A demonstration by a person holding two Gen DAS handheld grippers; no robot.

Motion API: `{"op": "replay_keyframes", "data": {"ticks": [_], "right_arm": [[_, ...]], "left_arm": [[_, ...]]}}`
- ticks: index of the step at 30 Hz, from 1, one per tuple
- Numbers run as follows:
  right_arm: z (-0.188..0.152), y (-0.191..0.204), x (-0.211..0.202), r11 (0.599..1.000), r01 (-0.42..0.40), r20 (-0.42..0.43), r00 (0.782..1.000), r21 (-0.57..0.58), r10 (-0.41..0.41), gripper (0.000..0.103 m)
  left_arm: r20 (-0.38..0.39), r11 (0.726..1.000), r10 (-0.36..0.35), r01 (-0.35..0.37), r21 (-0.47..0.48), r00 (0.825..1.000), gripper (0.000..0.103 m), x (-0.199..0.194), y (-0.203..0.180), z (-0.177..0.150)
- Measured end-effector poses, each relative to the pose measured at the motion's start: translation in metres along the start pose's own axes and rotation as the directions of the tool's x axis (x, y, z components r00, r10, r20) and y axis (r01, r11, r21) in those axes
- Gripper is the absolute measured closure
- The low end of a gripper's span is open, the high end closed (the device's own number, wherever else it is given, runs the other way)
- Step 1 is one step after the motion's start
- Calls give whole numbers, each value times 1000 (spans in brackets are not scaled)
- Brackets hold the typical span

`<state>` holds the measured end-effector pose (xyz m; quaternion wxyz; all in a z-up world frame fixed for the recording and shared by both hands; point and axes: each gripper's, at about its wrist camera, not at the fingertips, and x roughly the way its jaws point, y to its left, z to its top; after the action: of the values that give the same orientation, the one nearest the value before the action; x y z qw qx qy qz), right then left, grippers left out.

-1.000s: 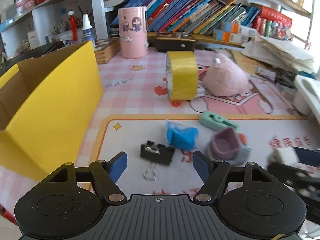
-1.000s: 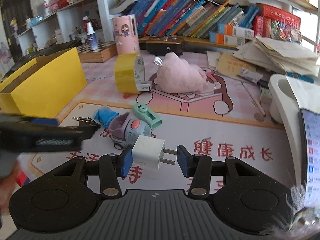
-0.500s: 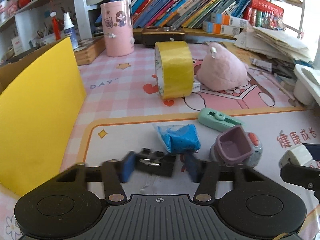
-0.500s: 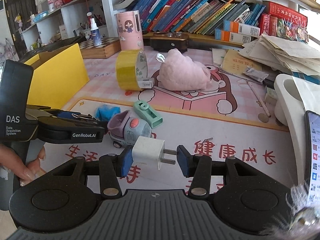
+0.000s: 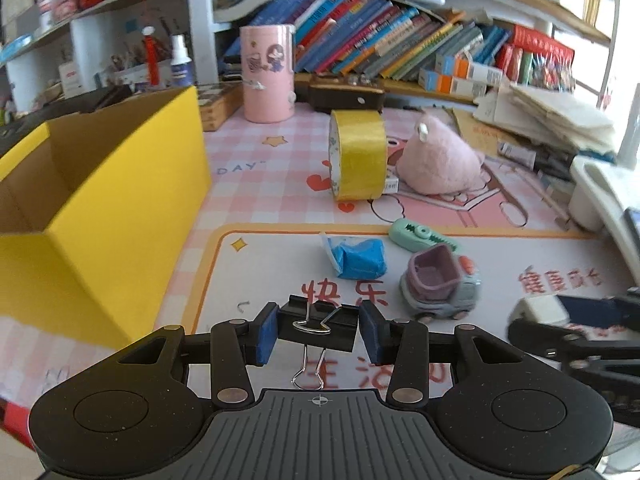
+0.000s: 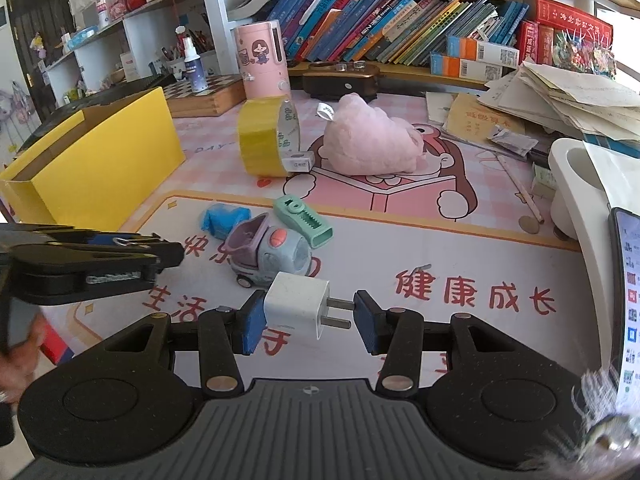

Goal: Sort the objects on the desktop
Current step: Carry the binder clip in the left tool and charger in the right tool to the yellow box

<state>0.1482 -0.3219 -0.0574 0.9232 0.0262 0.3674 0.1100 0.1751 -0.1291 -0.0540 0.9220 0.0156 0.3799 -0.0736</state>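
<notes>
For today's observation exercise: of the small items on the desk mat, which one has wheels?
The toy car, grey-blue with a lilac tub on top, beside the mint clip. The blue packet and the white charger plug have no wheels.

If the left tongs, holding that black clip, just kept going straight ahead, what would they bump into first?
Probably the blue wrapped packet, which lies almost dead ahead of the left tongs and the binder clip. Beyond it stands the yellow tape roll. Depth is hard to judge, and lifted tongs might pass over the packet.

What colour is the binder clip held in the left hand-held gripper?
Black, with silver wire handles: the binder clip shows best in the left wrist view, between the left hand-held gripper's blue pads.
</notes>
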Motion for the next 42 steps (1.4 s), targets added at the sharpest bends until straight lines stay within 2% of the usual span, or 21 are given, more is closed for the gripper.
{"op": "replay_keyframes", "data": {"ticks": [11,17,26,36,42], "right_arm": [[-9,35,-24,1000,-20,10,1000,-20,20,59],[-12,71,-36,1000,-10,33,999,-29,11,59],[-19,143,-52,1000,26,65,998,0,-26,59],[-50,236,-66,999,29,57,998,-21,-28,59],[-66,284,-71,1000,15,34,999,-27,-14,59]], "left_arm": [[43,993,5,1,-118,999,61,-65,24,-16],[70,992,-30,38,-120,997,61,-94,50,-27],[102,994,-76,83,-67,992,61,-130,101,-50],[93,997,-53,58,-45,994,61,-168,170,-88],[76,997,-24,29,-66,997,61,-186,210,-109]]}}
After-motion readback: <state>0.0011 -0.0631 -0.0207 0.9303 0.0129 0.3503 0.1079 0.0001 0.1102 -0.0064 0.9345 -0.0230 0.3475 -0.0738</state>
